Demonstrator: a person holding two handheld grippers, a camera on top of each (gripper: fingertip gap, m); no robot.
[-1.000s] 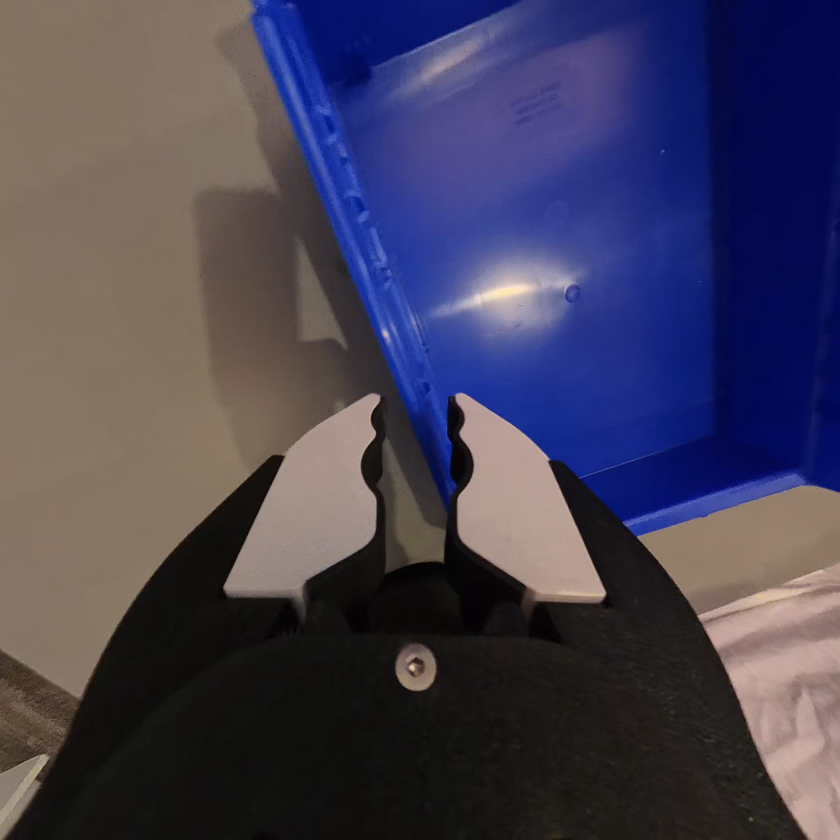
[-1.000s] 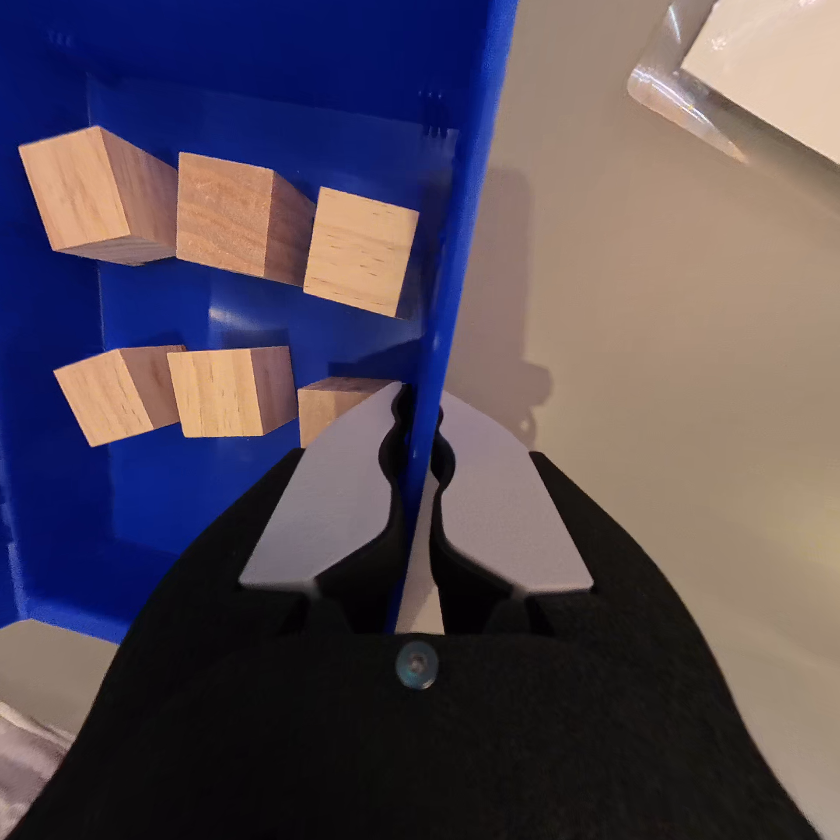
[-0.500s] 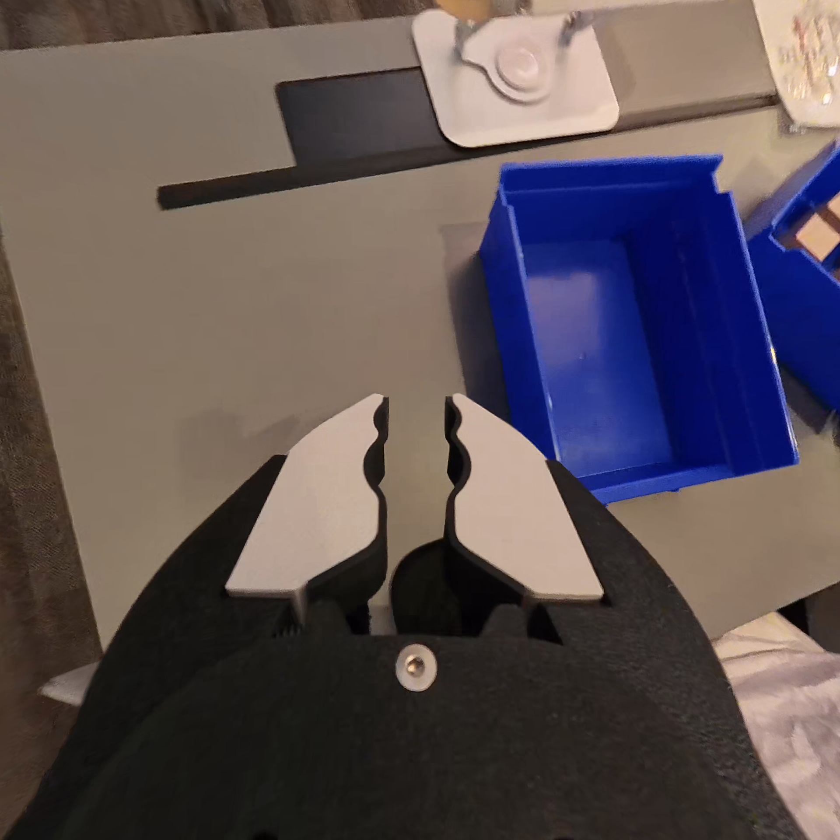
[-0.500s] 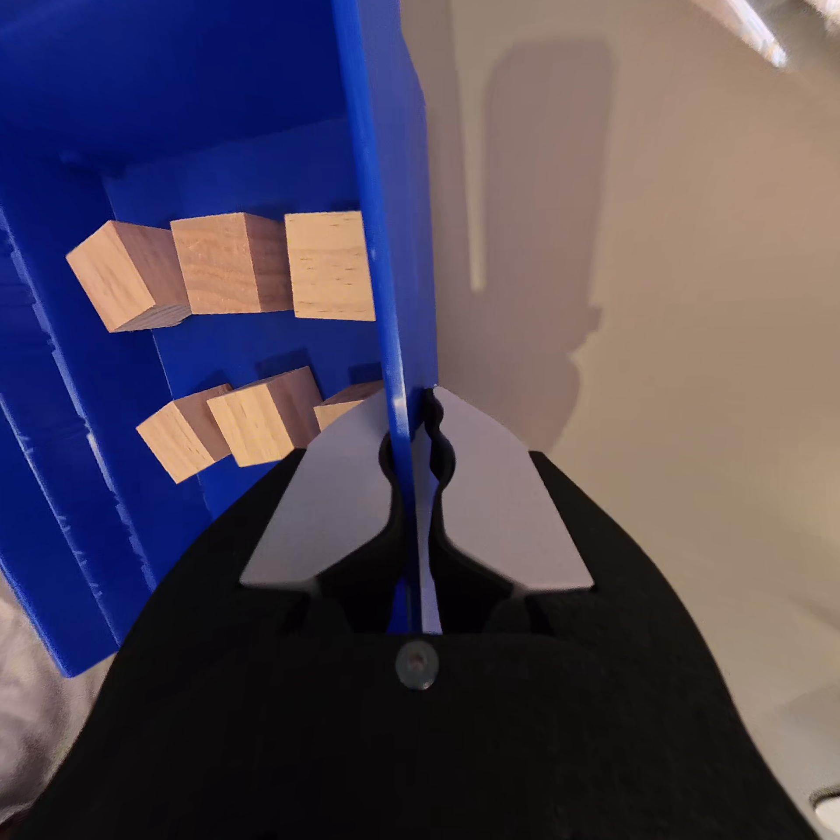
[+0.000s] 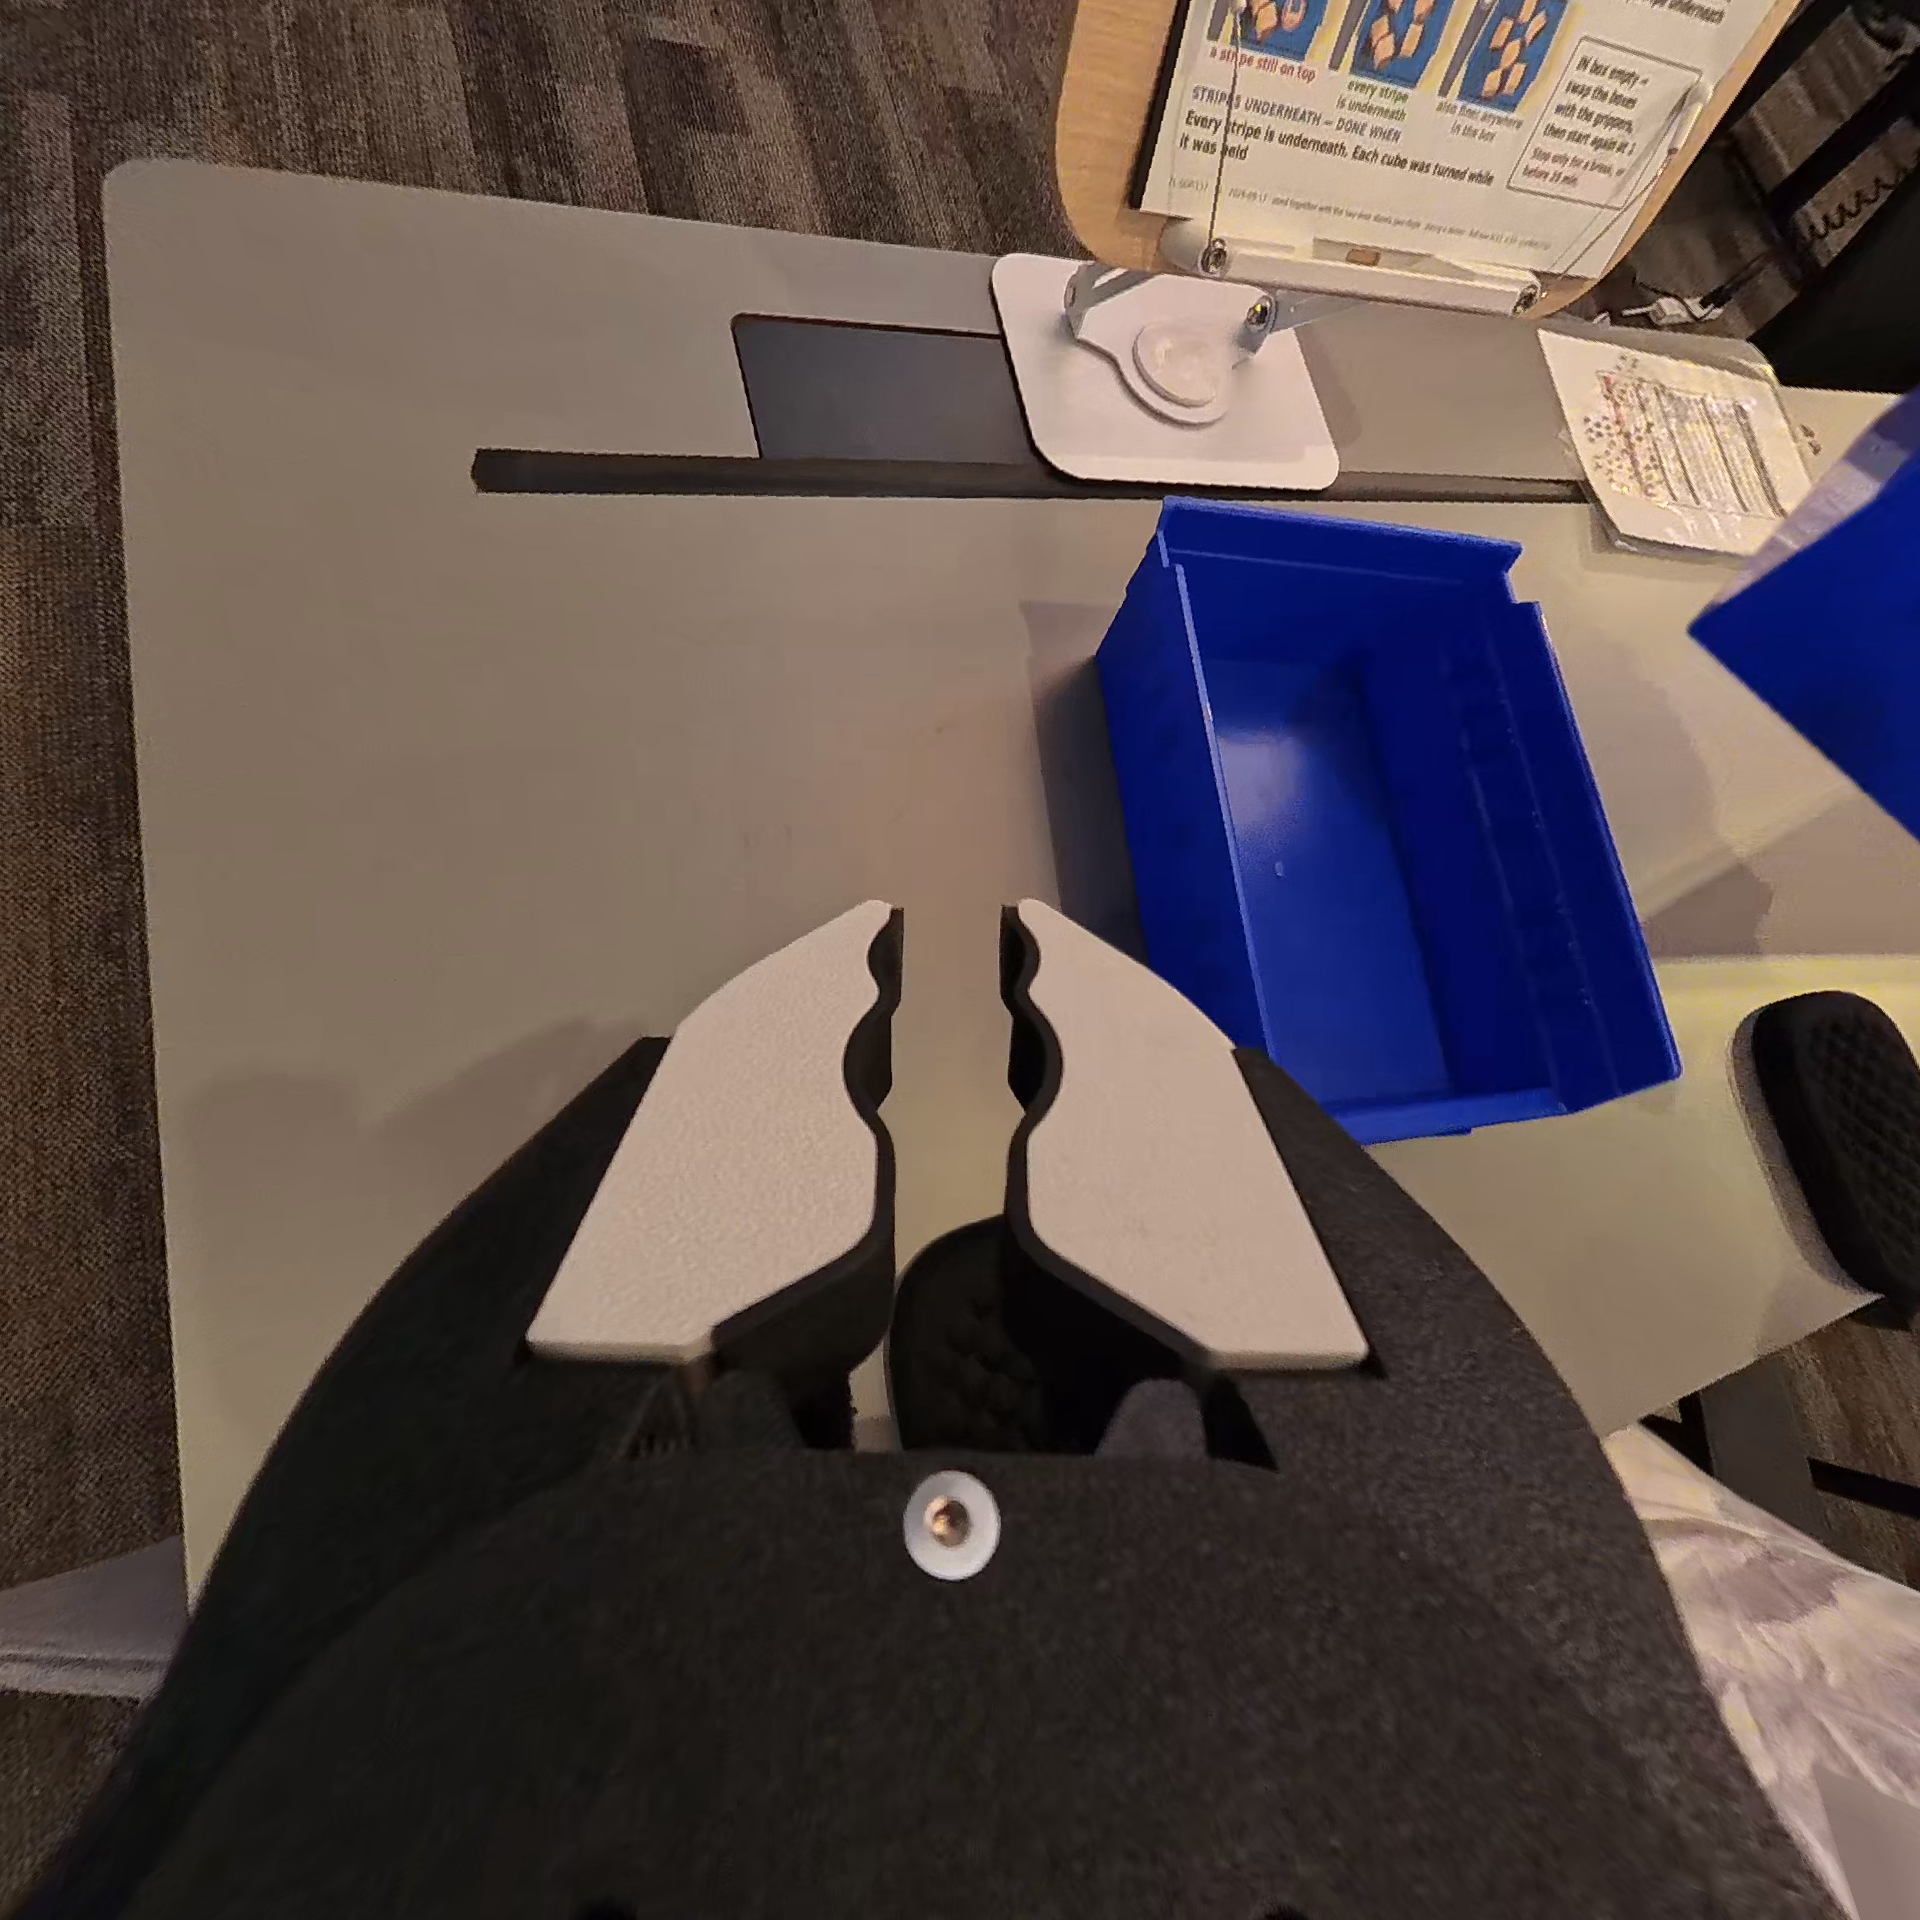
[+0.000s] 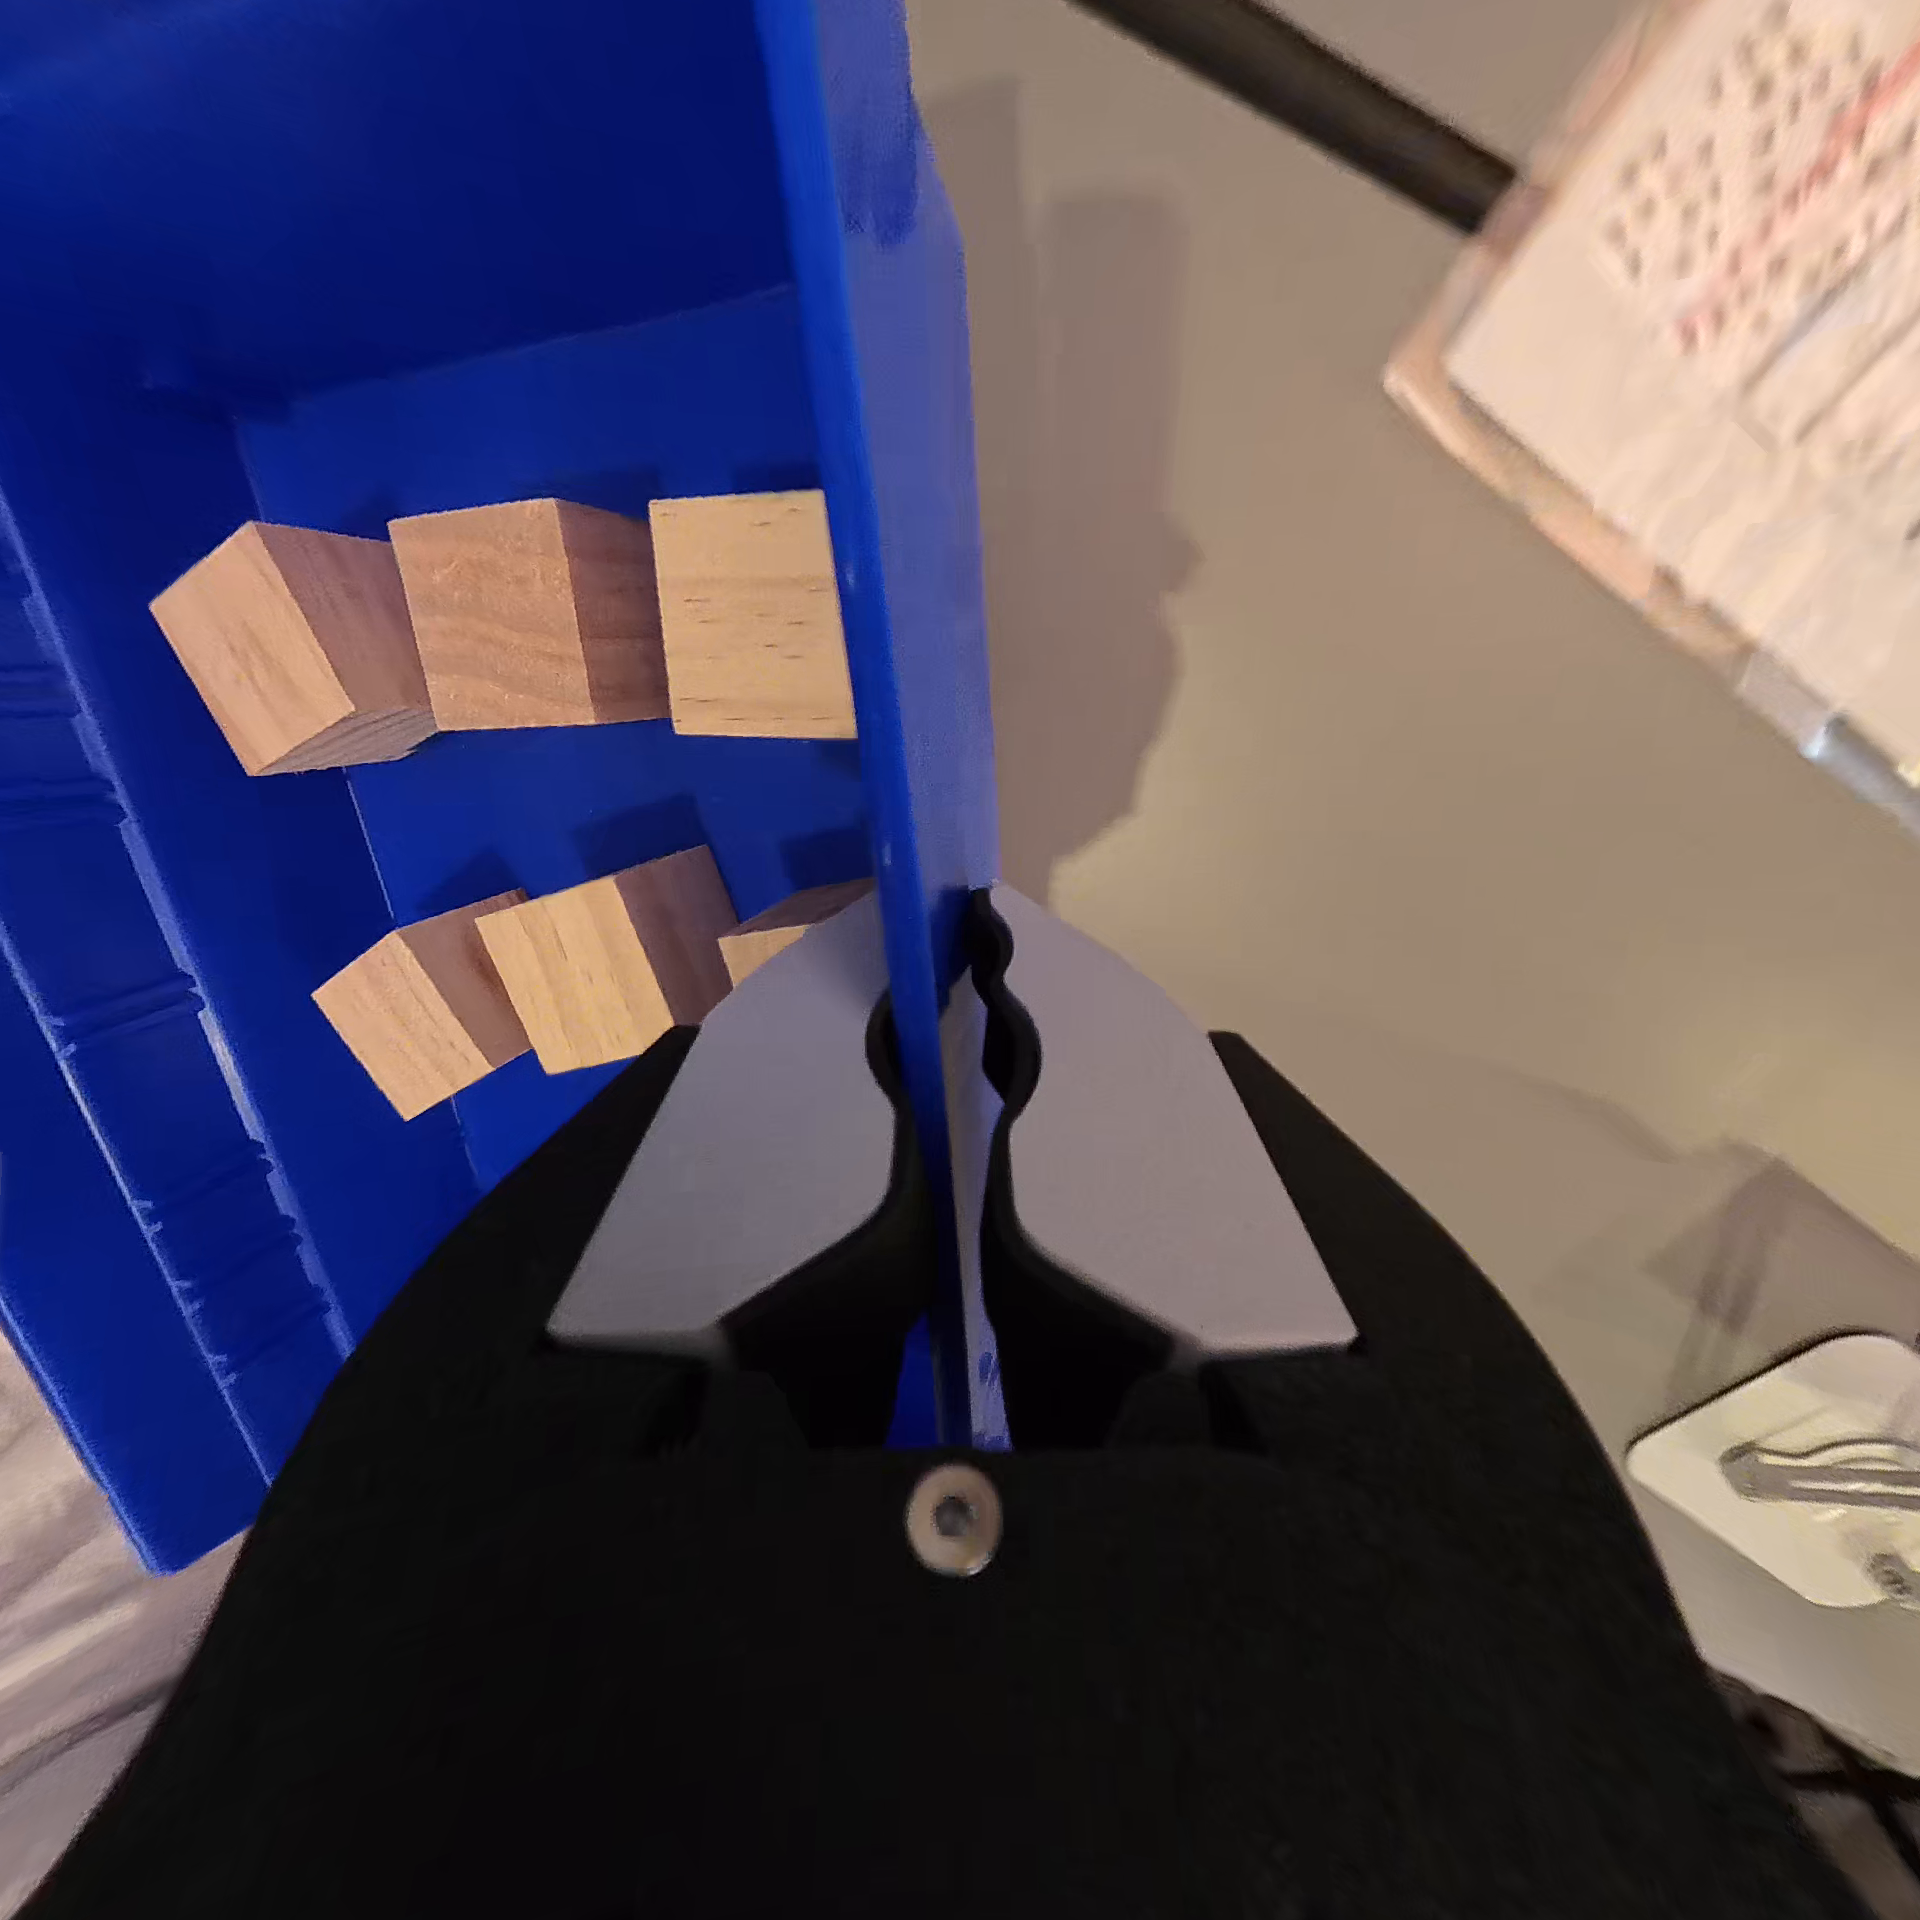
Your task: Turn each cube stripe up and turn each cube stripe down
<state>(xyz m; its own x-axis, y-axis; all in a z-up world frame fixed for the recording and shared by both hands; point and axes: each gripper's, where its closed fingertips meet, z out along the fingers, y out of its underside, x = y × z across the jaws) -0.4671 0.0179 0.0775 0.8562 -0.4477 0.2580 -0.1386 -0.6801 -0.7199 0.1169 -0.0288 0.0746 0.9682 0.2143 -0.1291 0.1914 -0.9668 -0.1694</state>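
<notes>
Several plain wooden cubes (image 6: 530,613) lie in two rows inside a blue bin (image 6: 416,260); no stripe shows on them. My right gripper (image 6: 935,904) is shut on this bin's right wall (image 6: 831,312), one finger inside and one outside. The same bin shows as a raised blue corner at the right edge of the left wrist view (image 5: 1829,623). A second blue bin (image 5: 1538,831) stands empty on the grey table (image 5: 520,727). My left gripper (image 5: 951,914) is open and empty above the table, just left of the empty bin.
A white stand base (image 5: 1164,384) with a tilted instruction board (image 5: 1371,104) sits at the table's back, behind a black slot (image 5: 883,473). A laminated sheet (image 5: 1673,447) lies at the back right. A black chair armrest (image 5: 1839,1122) is at the right edge.
My left gripper has pulled back and up from the empty bin's wall and now hangs above the table. My right gripper stays clamped on the cube bin, which has swung and tilted.
</notes>
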